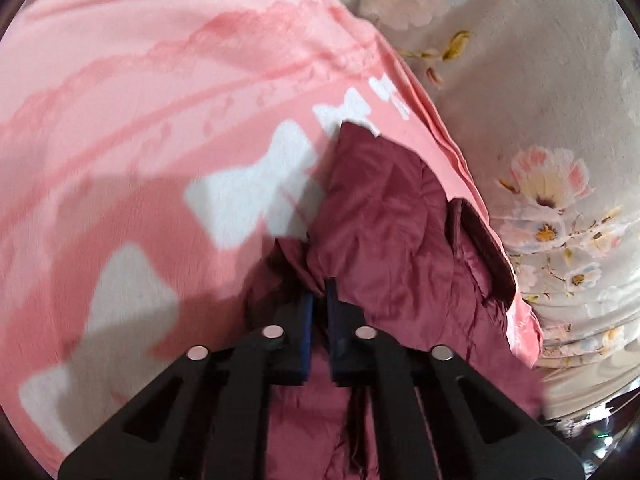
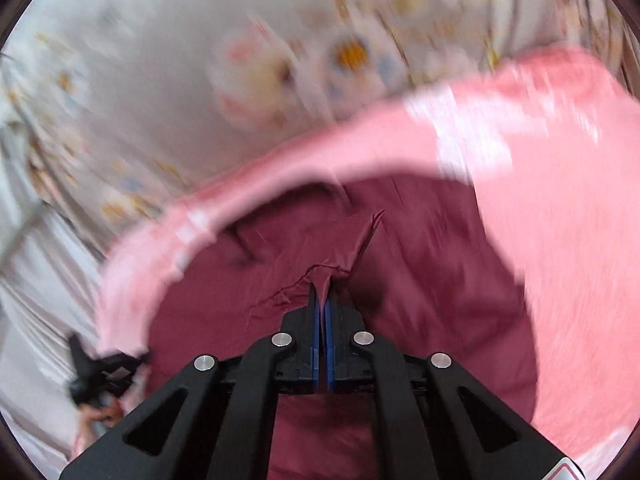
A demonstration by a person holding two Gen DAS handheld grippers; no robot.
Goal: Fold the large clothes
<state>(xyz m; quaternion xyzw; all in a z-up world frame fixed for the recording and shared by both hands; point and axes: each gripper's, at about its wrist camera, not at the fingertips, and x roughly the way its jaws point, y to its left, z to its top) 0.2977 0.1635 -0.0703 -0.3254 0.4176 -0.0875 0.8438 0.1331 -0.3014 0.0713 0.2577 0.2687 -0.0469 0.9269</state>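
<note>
The maroon garment (image 1: 384,216) lies on the pink blanket (image 1: 140,128), which is spread over the floral bedsheet (image 1: 560,92); in my left wrist view the maroon cloth sits close to the blanket's right-hand edge, with the bedsheet bare beyond it. From my left gripper (image 1: 320,292) the cloth runs straight ahead and a little to the right, its long axis following the blanket's edge away from me. The left jaws are nearly together, pinching a bunched fold of the maroon fabric.

In my right wrist view the garment (image 2: 420,272) fills the space ahead and beneath, rimmed by the pink blanket that curves round its far side. My right gripper (image 2: 322,292) has its blue pads pressed together on a raised pleat of the same cloth, which tents up to the tips. That view is smeared, so finer creases are unclear.

Both grippers hold the garment; I judge the coming fold turns on carrying these two pinched points together across the cloth's length.
</note>
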